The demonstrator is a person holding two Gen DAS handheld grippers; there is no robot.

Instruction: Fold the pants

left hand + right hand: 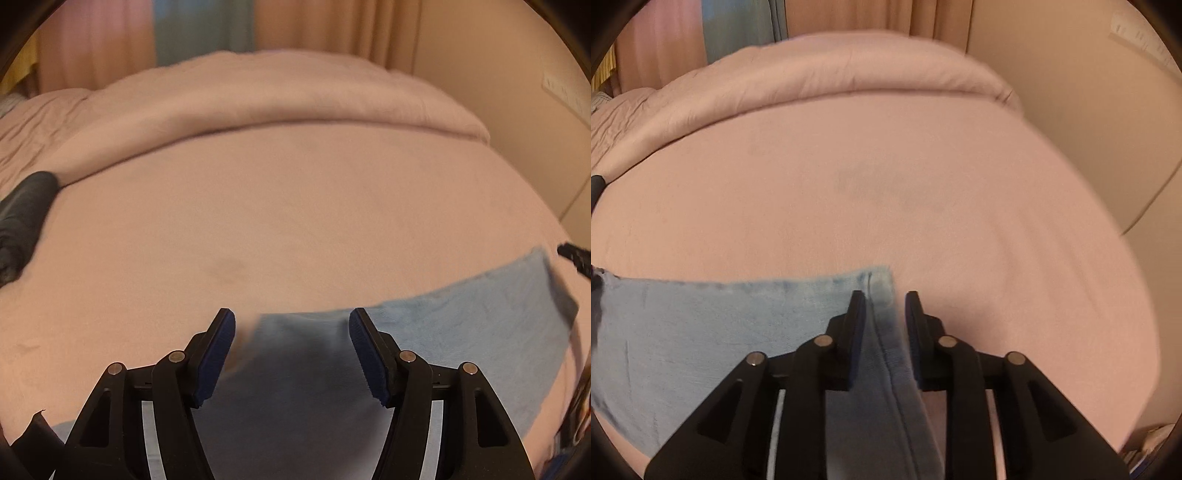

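Note:
Light blue pants (461, 332) lie flat on a pink bed sheet (277, 221), stretched left to right. My left gripper (291, 350) is open, its jaws wide apart over the left end of the pants. In the right wrist view the pants (720, 332) reach from the left edge to a seamed end under the fingers. My right gripper (885, 325) is open with a narrower gap, and the seamed edge of the pants lies between its jaws. The right gripper's tip shows in the left wrist view at the far right (576, 258).
A rolled pink duvet (277, 103) lies across the far side of the bed. A dark garment (22, 218) sits at the left edge of the bed. A beige wall (1071, 110) is to the right, curtains (314, 26) behind.

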